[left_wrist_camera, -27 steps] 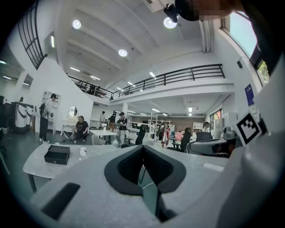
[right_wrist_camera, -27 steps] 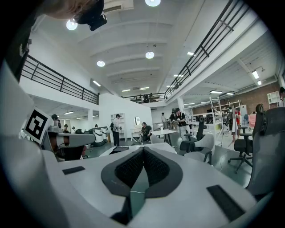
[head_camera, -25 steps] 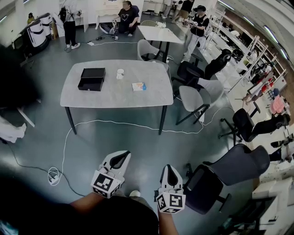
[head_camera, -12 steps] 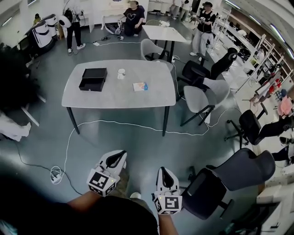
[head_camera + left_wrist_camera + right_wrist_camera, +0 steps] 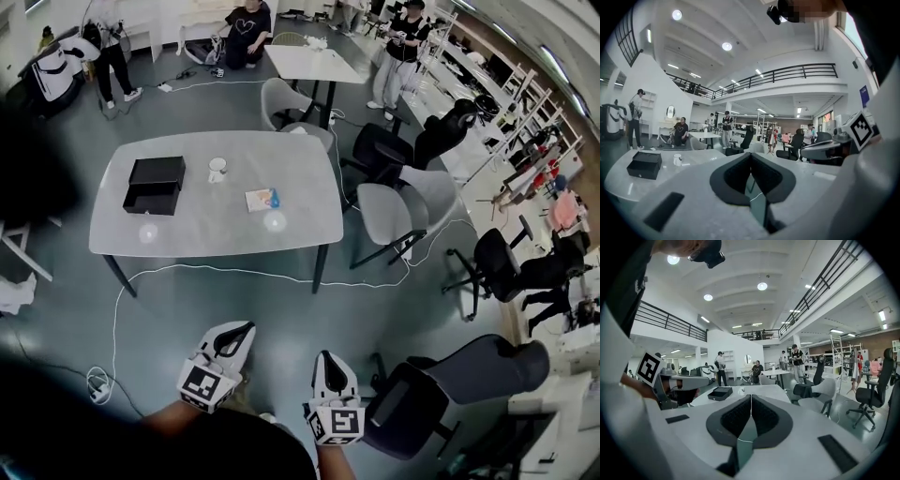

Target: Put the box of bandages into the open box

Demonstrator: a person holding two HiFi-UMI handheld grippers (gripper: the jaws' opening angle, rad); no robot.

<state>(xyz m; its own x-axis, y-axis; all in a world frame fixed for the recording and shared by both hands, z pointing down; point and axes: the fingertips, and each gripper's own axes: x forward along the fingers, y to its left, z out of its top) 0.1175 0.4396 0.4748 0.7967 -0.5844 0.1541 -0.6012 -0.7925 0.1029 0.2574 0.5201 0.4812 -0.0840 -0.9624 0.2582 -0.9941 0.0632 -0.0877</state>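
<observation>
The box of bandages, small and white with blue and orange print, lies flat near the middle of the grey table. To its left stands the open black box, also seen as the black box and the black box. Both grippers hang low over the floor, well short of the table. My left gripper is shut and holds nothing; its jaws meet. My right gripper is shut too, its pads closed on nothing.
A white cup stands between the black box and the bandages. Grey chairs sit at the table's right end, black office chairs at my right. A white cable runs along the floor under the table. People stand at the back.
The table has come nearer and shifted left in the head view. Both grippers stay shut and low in front of me, barely moved.
</observation>
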